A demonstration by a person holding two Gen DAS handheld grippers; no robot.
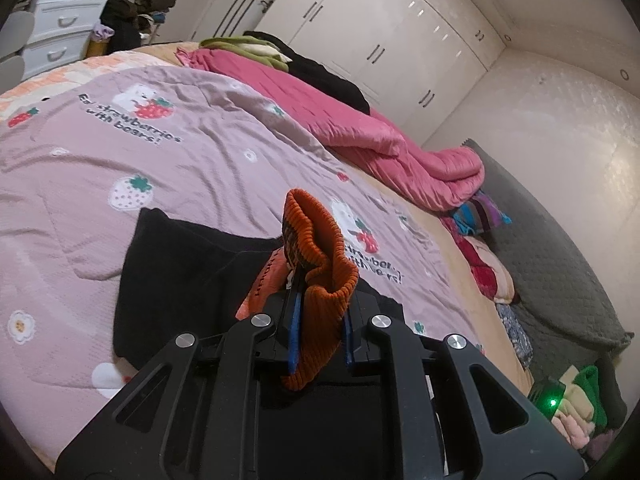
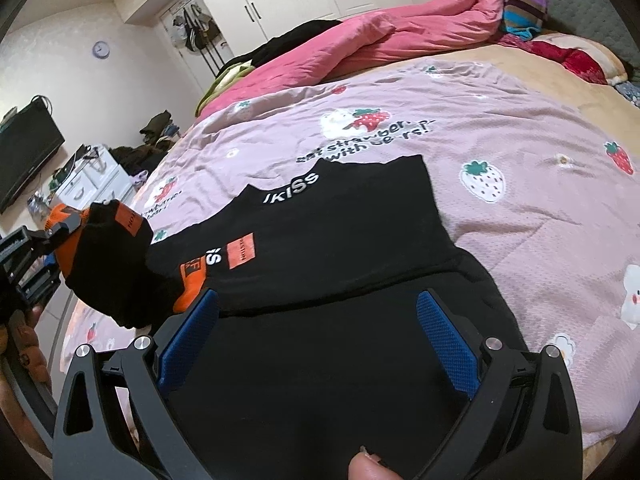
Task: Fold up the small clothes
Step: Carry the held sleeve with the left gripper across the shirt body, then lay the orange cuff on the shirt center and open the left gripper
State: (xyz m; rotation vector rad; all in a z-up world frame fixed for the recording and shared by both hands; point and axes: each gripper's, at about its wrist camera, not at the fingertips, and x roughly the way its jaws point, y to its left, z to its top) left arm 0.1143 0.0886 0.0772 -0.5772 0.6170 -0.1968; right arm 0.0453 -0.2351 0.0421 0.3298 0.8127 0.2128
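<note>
My left tool [image 1: 318,300] pinches the orange cuff [image 1: 320,256] of a black top [image 2: 320,240]; my right tool [image 2: 316,344] hangs spread over it.

In the left wrist view the ribbed cuff stands bunched between my blue pads [image 1: 294,332], which are pressed together on it, with black cloth lying behind from 9 to 11 o'clock. In the right wrist view the top lies on the bed's pink strawberry sheet [image 2: 500,120], filling the centre, and its sleeve [image 2: 112,264] is lifted toward 9 o'clock, where my left tool grips it. My right pads [image 2: 448,344] stand wide apart with nothing pinched. A rumpled pink quilt [image 2: 380,36] lies at 12 o'clock.
</note>
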